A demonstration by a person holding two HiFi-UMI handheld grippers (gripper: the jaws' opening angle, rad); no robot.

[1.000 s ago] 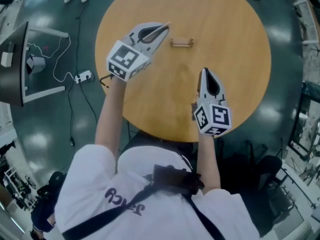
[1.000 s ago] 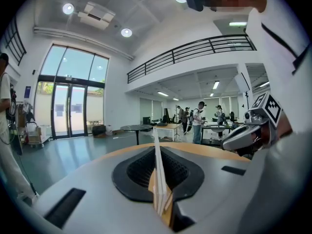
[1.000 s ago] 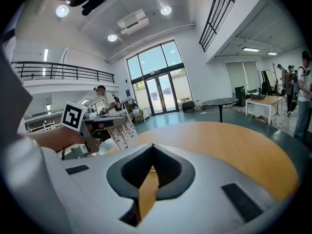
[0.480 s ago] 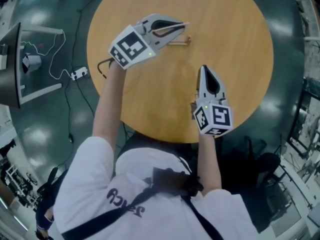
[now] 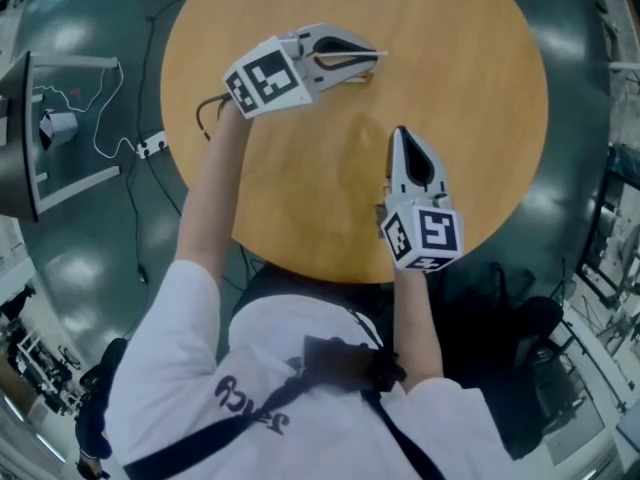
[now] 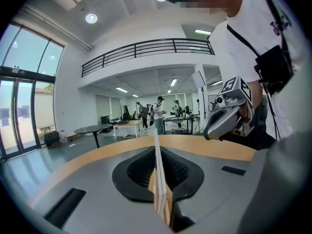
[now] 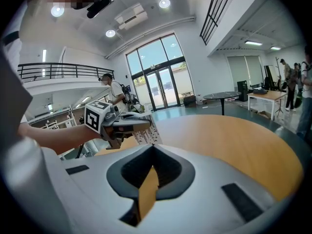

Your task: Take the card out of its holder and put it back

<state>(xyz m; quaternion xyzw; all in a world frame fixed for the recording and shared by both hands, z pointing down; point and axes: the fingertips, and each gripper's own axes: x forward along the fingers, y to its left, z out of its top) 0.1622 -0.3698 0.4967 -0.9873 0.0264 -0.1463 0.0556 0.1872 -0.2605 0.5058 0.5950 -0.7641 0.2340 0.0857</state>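
Pinching the card (image 6: pixel 157 155) edge-on, the left tool (image 5: pixel 362 54), nearly closed on it, hangs over the holder (image 5: pixel 358 77) (mostly hidden beneath it). The right tool (image 5: pixel 400 138), shut and empty, sits nearer the person than the holder. A tilted card could jam on entry and tip the unbraced holder.

So the table (image 5: pixel 470 118) is a big round wooden one, sitting on a shiny dark green floor (image 5: pixel 80 268). Off to its left there's a white power strip (image 5: pixel 150 147) on the floor with a thin white cable (image 5: pixel 110 118) snaking away from it, next to a dark board (image 5: pixel 12 138) on a white frame (image 5: pixel 75 178). The room is a tall open hall: balcony railing (image 6: pixel 146 50) up top, round ceiling lights (image 6: pixel 90 18), big glass doors (image 7: pixel 161 82). Further back there's a dark round table (image 6: pixel 92 129) and a few people standing around desks (image 6: pixel 159 112).
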